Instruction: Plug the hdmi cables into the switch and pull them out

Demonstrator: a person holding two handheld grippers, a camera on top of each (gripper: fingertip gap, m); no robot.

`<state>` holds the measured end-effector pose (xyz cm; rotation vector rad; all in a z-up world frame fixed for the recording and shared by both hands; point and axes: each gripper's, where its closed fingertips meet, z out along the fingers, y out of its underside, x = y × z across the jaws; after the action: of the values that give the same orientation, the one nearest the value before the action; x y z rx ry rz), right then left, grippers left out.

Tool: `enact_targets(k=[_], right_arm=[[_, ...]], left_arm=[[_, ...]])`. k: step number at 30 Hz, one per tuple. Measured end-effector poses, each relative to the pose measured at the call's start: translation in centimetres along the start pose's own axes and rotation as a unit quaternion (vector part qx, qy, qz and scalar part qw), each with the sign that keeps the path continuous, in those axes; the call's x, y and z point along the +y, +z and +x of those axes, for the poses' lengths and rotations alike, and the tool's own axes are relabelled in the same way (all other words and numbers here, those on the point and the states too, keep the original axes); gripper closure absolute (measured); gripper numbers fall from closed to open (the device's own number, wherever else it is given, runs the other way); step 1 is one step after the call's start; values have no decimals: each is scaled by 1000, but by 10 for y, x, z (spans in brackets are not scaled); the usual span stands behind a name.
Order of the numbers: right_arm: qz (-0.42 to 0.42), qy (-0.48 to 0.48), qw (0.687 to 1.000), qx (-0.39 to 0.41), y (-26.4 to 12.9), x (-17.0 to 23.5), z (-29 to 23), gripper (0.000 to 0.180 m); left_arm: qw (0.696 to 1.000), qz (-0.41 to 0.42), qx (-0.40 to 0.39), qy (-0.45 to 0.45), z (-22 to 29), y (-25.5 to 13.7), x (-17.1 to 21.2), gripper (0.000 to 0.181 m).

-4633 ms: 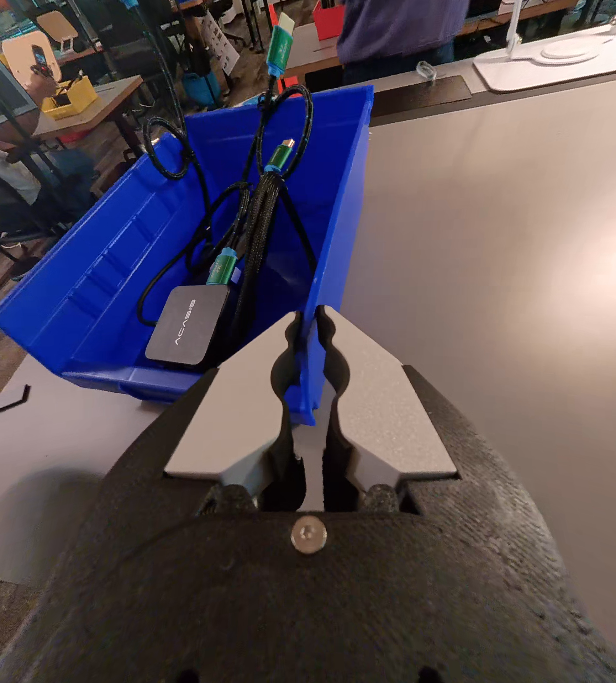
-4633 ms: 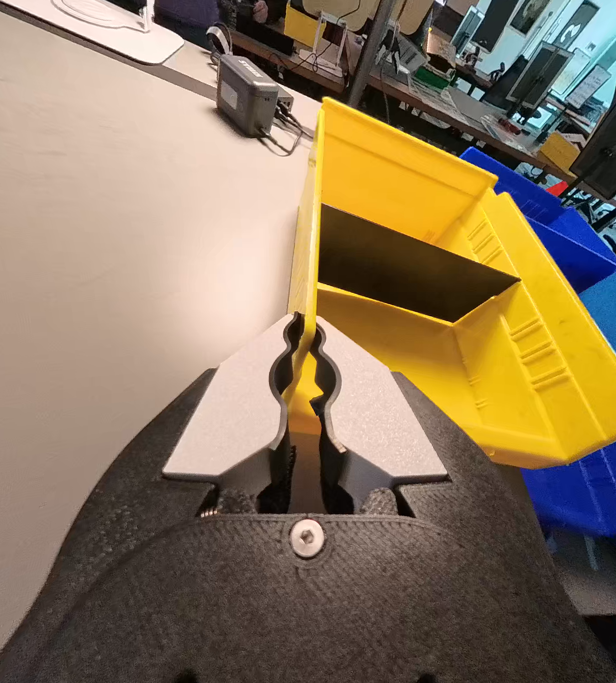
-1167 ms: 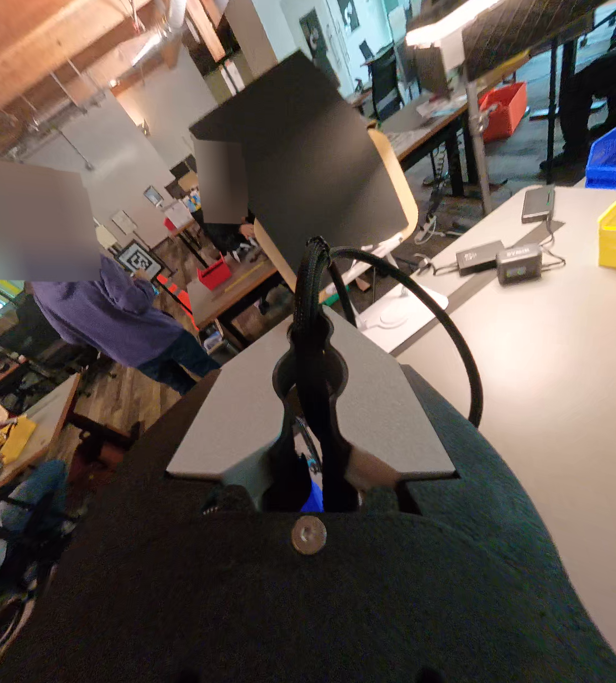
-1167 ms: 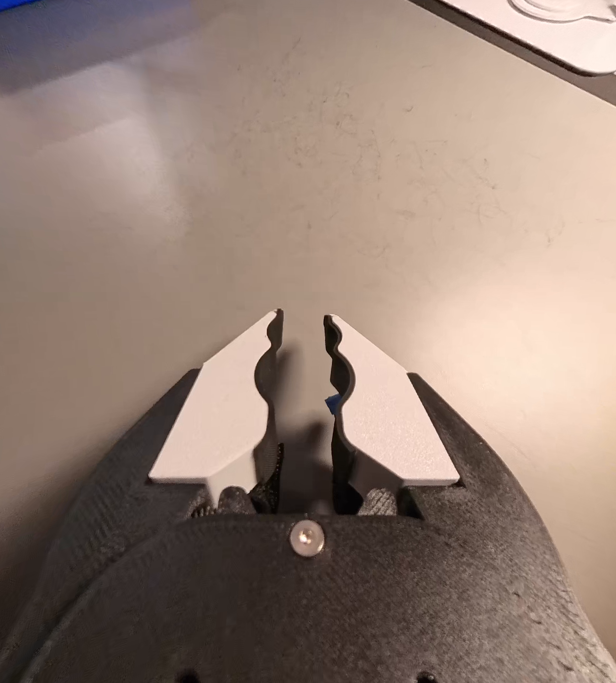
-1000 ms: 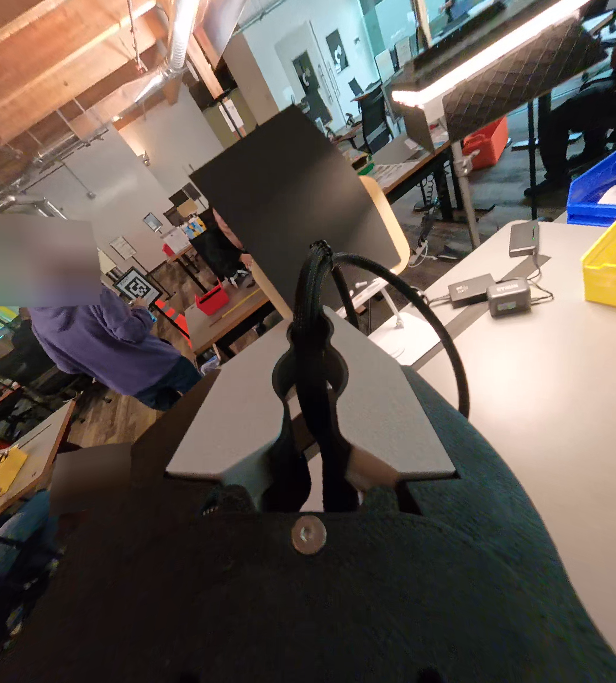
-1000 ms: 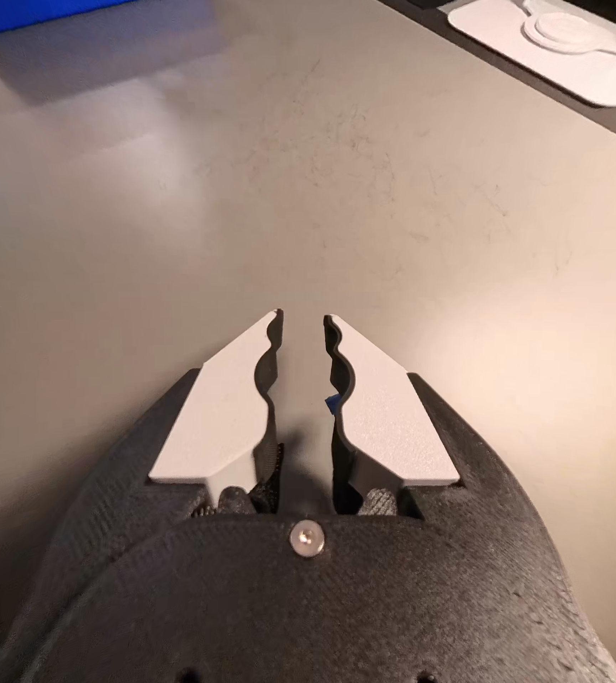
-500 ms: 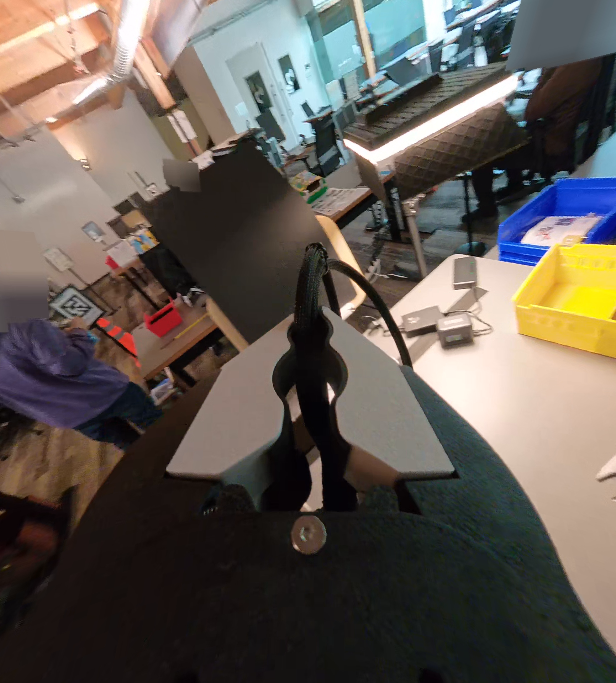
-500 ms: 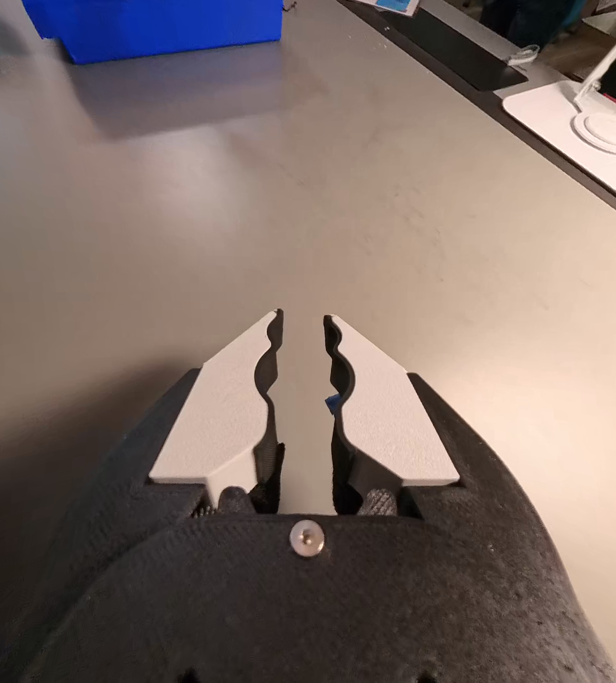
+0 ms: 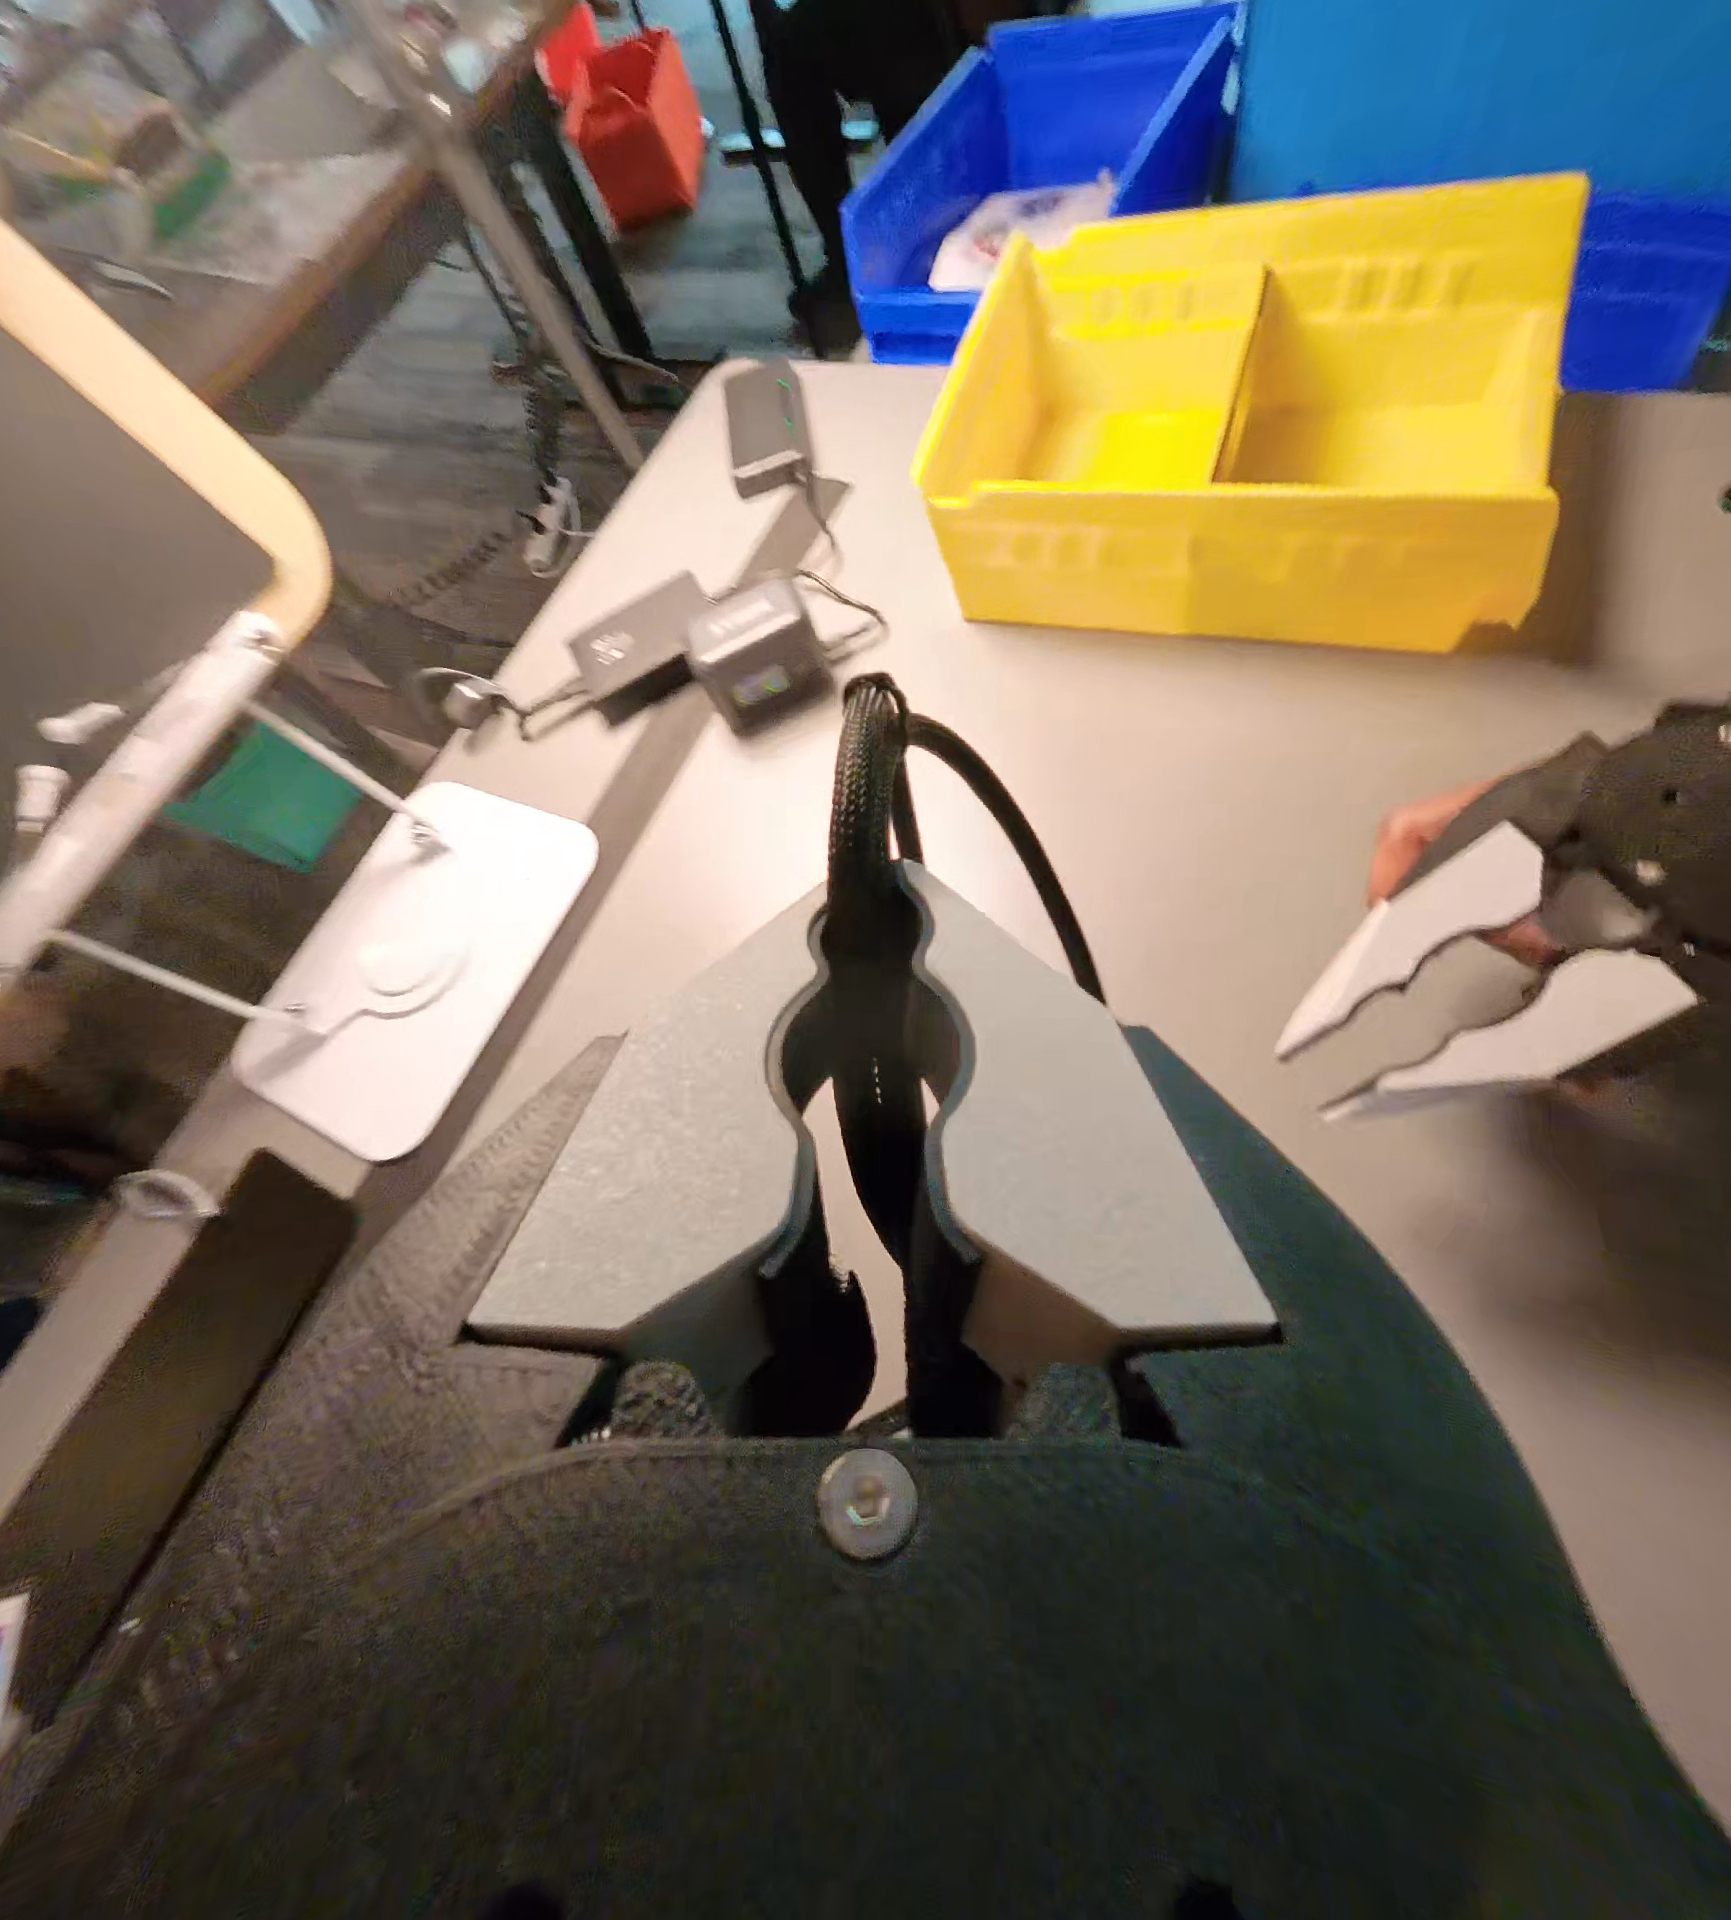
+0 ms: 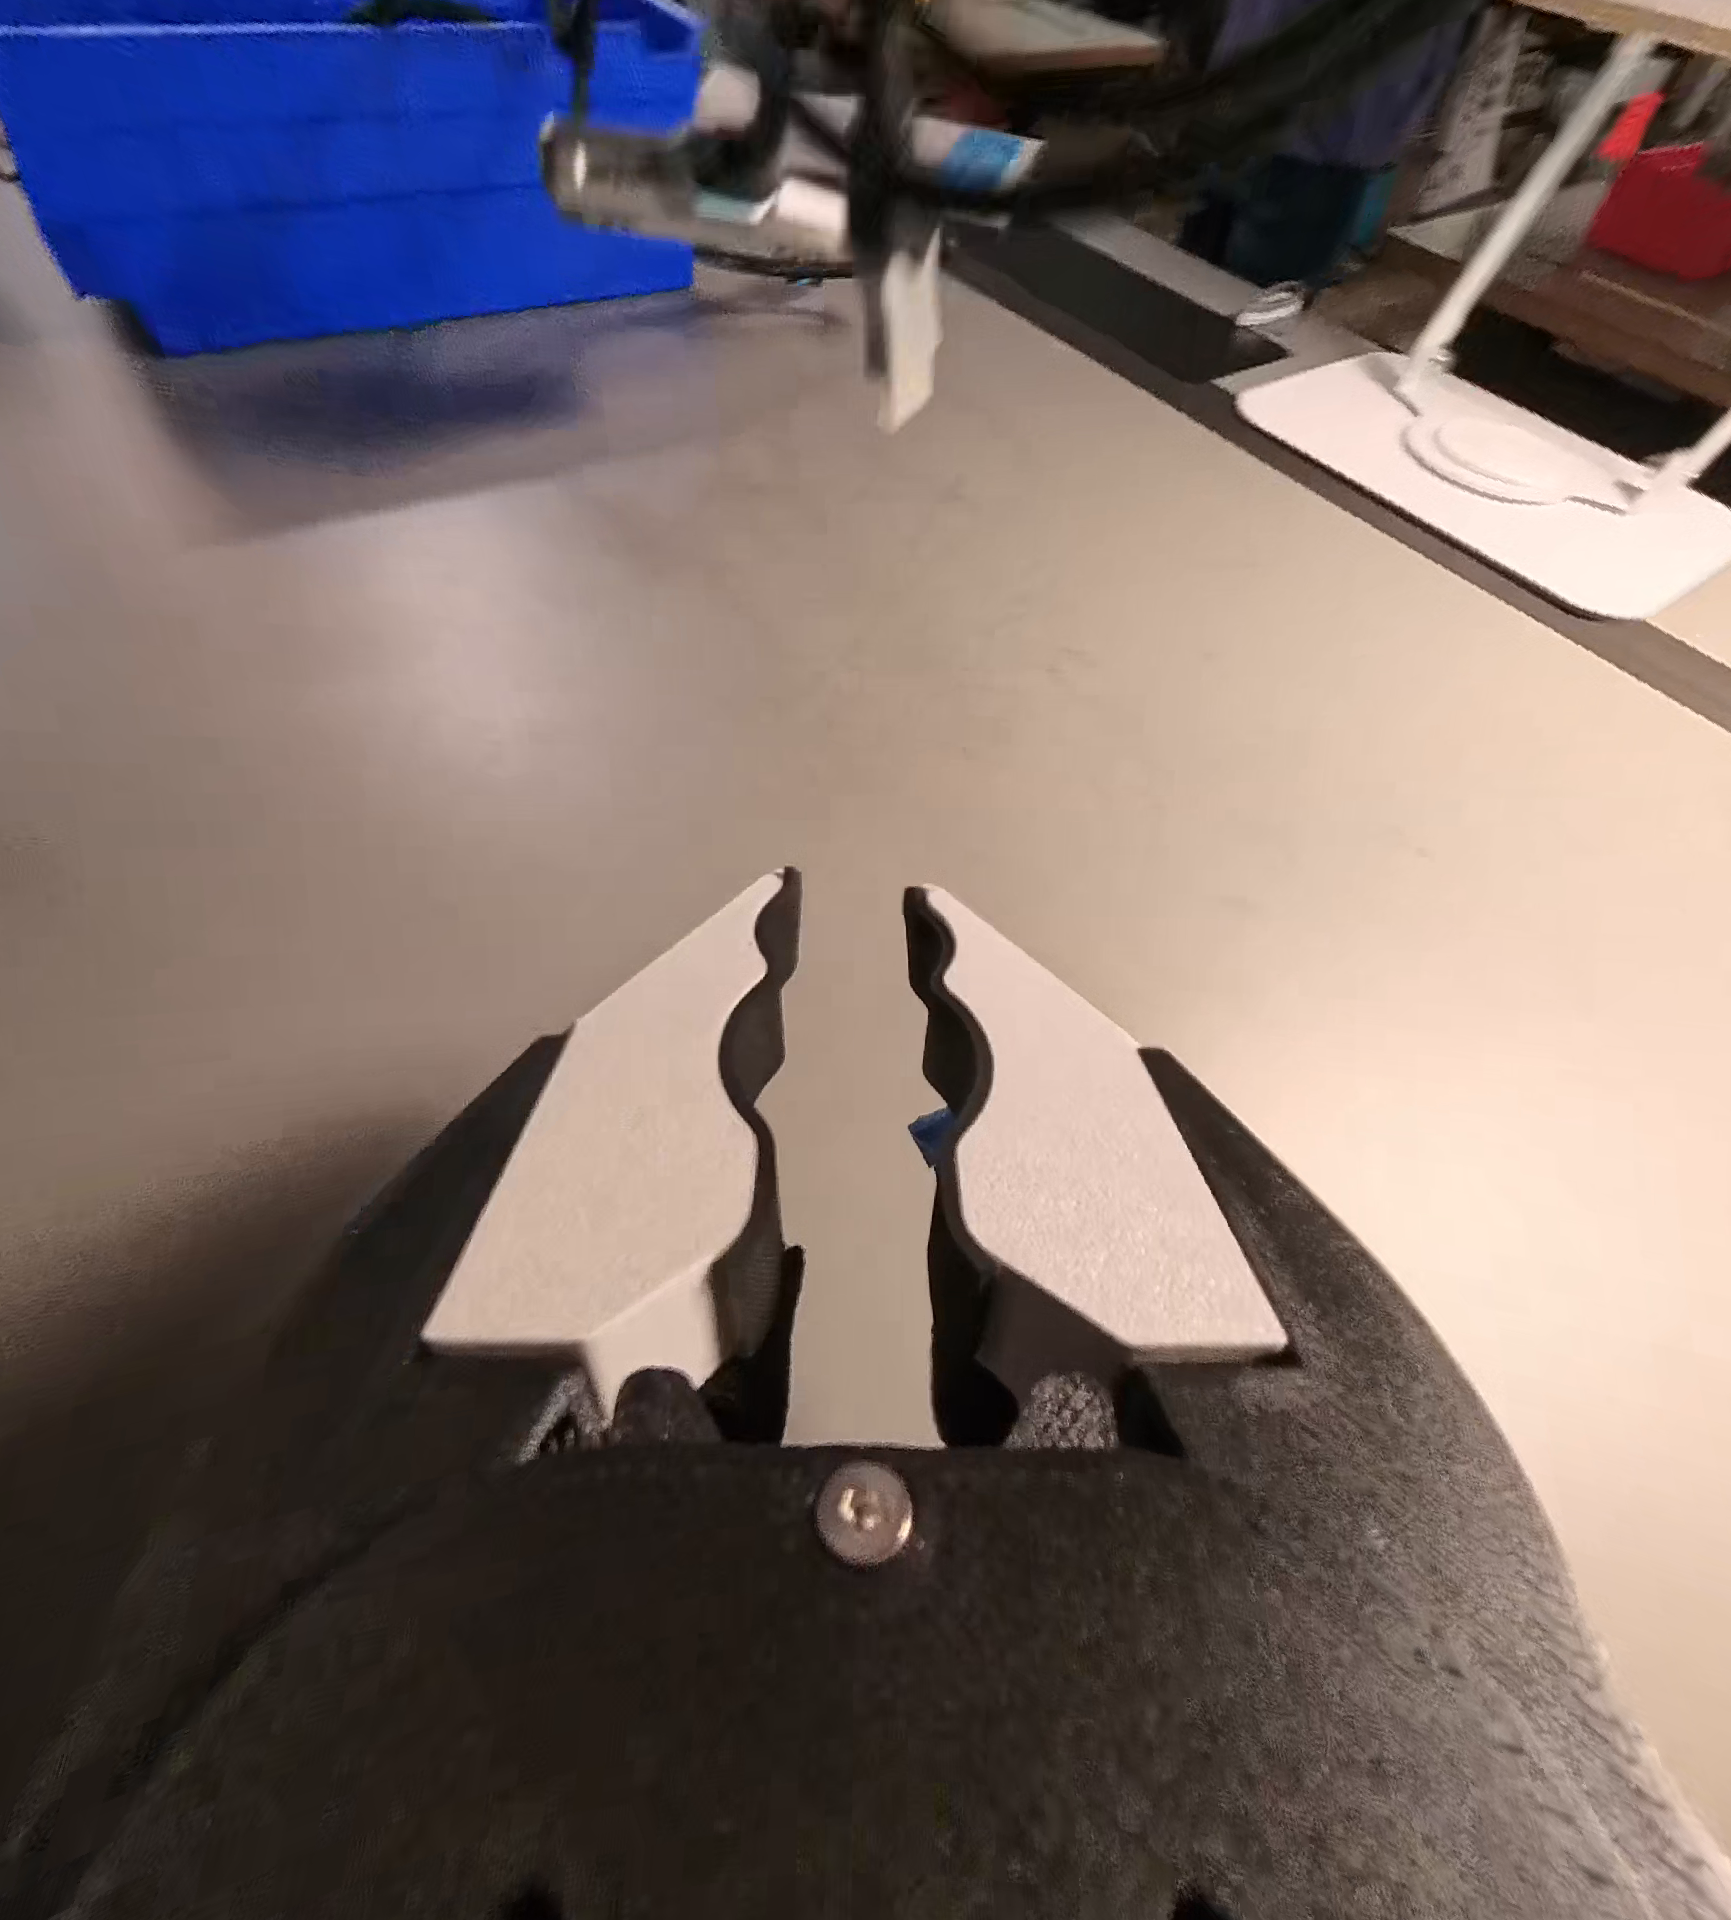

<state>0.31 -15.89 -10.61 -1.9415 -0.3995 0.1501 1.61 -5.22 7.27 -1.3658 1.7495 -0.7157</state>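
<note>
The left gripper pinched a braided black cable bundle above the grey table; at three o'clock, the right gripper hovered, tongs spread.

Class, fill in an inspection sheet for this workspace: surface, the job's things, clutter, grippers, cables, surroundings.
Surface: grey table, mostly bare in the middle.
Job's things: black braided cable held; switch not seen.
Clutter: yellow bin, power adapters, white lamp base, blue bin.
Grippers: left gripper shut on the cable; right gripper open, holding nothing.
Cables: thin adapter leads at the far edge.
Surroundings: other desks, red box.
</note>
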Motion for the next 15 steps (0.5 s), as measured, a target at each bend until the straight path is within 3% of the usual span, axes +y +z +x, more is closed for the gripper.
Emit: enact_targets(k=[8, 15], right_arm=[[13, 64, 996, 65, -16, 22, 41, 160], [11, 70, 994, 80, -26, 27, 51, 162]], left_arm=[[994, -15, 100, -32, 79, 59, 56, 177], [983, 30, 166, -72, 113, 52, 63, 173]])
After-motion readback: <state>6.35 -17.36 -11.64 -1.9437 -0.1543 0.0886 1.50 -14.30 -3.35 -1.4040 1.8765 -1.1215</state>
